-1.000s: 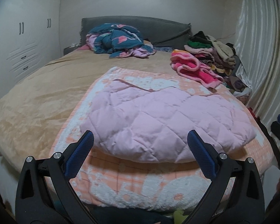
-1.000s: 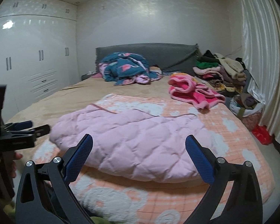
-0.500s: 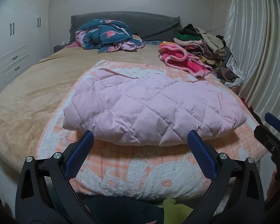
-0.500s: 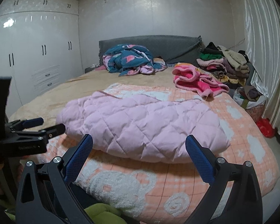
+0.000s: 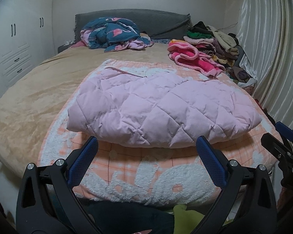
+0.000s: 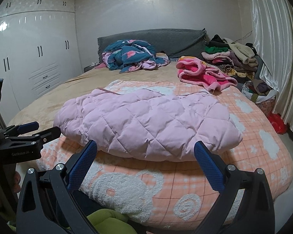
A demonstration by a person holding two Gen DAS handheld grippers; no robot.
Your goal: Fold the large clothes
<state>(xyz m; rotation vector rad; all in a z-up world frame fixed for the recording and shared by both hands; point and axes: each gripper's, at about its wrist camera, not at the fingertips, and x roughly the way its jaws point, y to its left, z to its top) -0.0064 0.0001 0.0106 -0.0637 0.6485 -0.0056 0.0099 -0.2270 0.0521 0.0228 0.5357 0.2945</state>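
The folded pink quilted coat (image 5: 162, 107) lay on the bed (image 5: 29, 105) just beyond both grippers' wide, empty jaws.

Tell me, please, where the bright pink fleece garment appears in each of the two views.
Left wrist view: the pink fleece garment lies upper right, beyond the quilted pink coat.
Right wrist view: it lies right of centre, in the upper half.
Shared landmark: the grey headboard behind it.
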